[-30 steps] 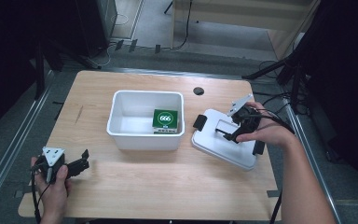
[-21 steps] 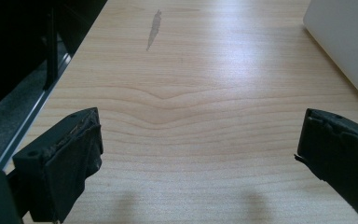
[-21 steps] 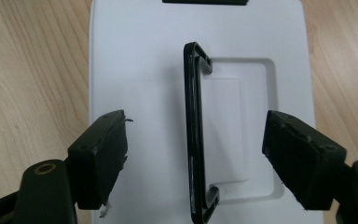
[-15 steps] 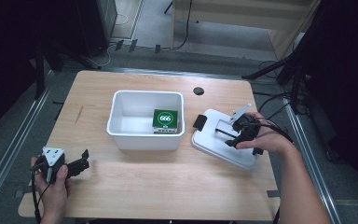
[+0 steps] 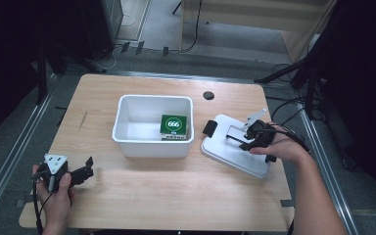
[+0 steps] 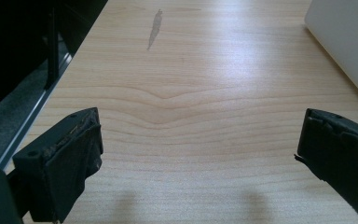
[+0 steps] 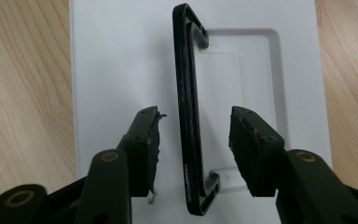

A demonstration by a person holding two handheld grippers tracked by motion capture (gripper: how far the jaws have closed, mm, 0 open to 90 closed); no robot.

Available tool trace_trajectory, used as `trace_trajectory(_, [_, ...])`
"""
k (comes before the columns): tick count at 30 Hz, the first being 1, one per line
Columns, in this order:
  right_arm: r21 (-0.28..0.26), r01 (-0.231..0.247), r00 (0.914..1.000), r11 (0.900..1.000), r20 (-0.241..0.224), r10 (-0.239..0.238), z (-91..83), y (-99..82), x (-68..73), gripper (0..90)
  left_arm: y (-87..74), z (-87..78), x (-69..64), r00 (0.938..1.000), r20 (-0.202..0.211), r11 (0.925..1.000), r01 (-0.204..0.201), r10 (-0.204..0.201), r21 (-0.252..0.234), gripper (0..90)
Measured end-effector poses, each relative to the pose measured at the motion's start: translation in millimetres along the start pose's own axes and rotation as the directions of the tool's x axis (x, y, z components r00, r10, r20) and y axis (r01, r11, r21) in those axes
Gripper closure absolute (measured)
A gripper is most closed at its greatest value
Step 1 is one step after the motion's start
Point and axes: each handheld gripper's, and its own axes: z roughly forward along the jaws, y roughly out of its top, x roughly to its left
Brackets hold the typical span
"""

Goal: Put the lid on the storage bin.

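Surface: wooden table (image 5: pixel 176 196) with pale grain, on a grey floor with dark equipment around it.
Bin: white bin (image 5: pixel 152 142) stands open near the middle of the table; a green box marked 666 (image 5: pixel 176 125) lies inside, at its right end.
Lid: white lid (image 5: pixel 235 152) lies flat on the table just to the right of the bin, turned a little askew to the table edge.
Handle: black handle (image 7: pixel 189 112) stands up from the recess in the middle of the lid; it is a thin bar, hinged at both ends.
Right gripper: right gripper (image 7: pixel 193 144) is over the lid with its jaws apart, one on each side of the bar; neither pad touches the bar yet, as far as I can see.
Key relation: the long axis of the handle runs away from the camera, straight along the gap between the jaws, so closing them would pinch the bar across its thin side.
Position in gap: the bar sits a little nearer to the left pad than to the right one.
Left gripper: left gripper (image 5: pixel 85 169) is at the near left corner of the table, jaws wide apart and holding nothing, well apart from the bin.
Nearer hand: the right one, clearly.
Likely next move: I judge it is to close on the handle and lift the lid toward the bin.
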Motion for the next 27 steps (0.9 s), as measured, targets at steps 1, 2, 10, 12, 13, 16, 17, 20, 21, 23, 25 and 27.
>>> trace_trajectory(1, [0.01, -0.002, 1.0, 0.9999, 0.004, 0.002, 0.1, -0.8, 0.0, 57.0, 0.0, 0.0, -0.1, 1.0, 0.0, 1.0, 0.0, 0.0, -0.001, 0.6])
trace_trajectory(2, [0.012, 0.003, 0.9999, 0.9999, 0.013, -0.003, 0.8, -1.6, 0.0, 59.2, -0.1, -0.1, -0.1, 1.0, -0.001, 1.0, 0.0, 0.0, -0.001, 0.6])
trace_trajectory(10, [0.013, -0.007, 0.9991, 0.9999, 0.041, 0.007, 2.2, -3.0, -2.9, 67.2, -0.1, 0.0, -0.3, 1.0, -0.001, 1.0, -0.001, 0.001, 0.0, 0.6])
trace_trajectory(12, [0.023, 0.006, 0.9994, 0.9997, 0.035, -0.007, 3.1, -1.3, -4.0, 68.5, -0.1, 0.0, -0.2, 1.0, 0.0, 1.0, 0.0, 0.0, 0.0, 0.6])
trace_trajectory(13, [0.025, 0.006, 0.9993, 0.9997, 0.037, -0.007, 3.5, -0.1, -4.1, 69.5, -0.1, 0.0, -0.2, 1.0, 0.0, 1.0, 0.0, 0.0, 0.0, 0.6])
trace_trajectory(16, [0.026, 0.015, 0.9993, 0.9996, 0.034, -0.015, 4.4, 4.1, -5.1, 73.6, -0.1, 0.0, -0.2, 1.0, 0.0, 1.0, -0.001, 0.001, 0.0, 0.6])
trace_trajectory(17, [0.027, 0.019, 0.9992, 0.9995, 0.034, -0.019, 4.9, 5.4, -5.2, 75.4, -0.1, 0.0, -0.2, 1.0, 0.0, 1.0, -0.001, 0.001, 0.0, 0.6])
trace_trajectory(20, [0.031, 0.029, 0.9987, 0.9991, 0.041, -0.03, 5.8, 8.4, -5.0, 81.9, -0.1, 0.0, -0.2, 1.0, 0.0, 1.0, -0.001, 0.001, 0.0, 0.6])
trace_trajectory(21, [0.029, 0.034, 0.9983, 0.999, 0.047, -0.035, 5.7, 9.1, -5.1, 82.7, -0.1, 0.0, -0.2, 1.0, 0.0, 1.0, -0.001, 0.001, 0.0, 0.6])
trace_trajectory(23, [0.023, 0.051, 0.9974, 0.9984, 0.05, -0.052, 4.7, 9.7, -4.2, 84.3, -0.1, 0.0, -0.3, 1.0, 0.0, 1.0, -0.001, 0.001, 0.001, 0.6])
trace_trajectory(25, [0.029, 0.069, 0.9965, 0.9972, 0.045, -0.07, 4.1, 9.3, -4.1, 84.9, -0.1, 0.0, -0.4, 1.0, 0.0, 1.0, -0.002, 0.002, 0.0, 0.6])
trace_trajectory(27, [0.027, 0.075, 0.9958, 0.9968, 0.051, -0.076, 2.9, 8.7, -4.5, 85.0, -0.1, 0.0, -0.4, 1.0, 0.0, 1.0, -0.002, 0.002, 0.0, 0.6])
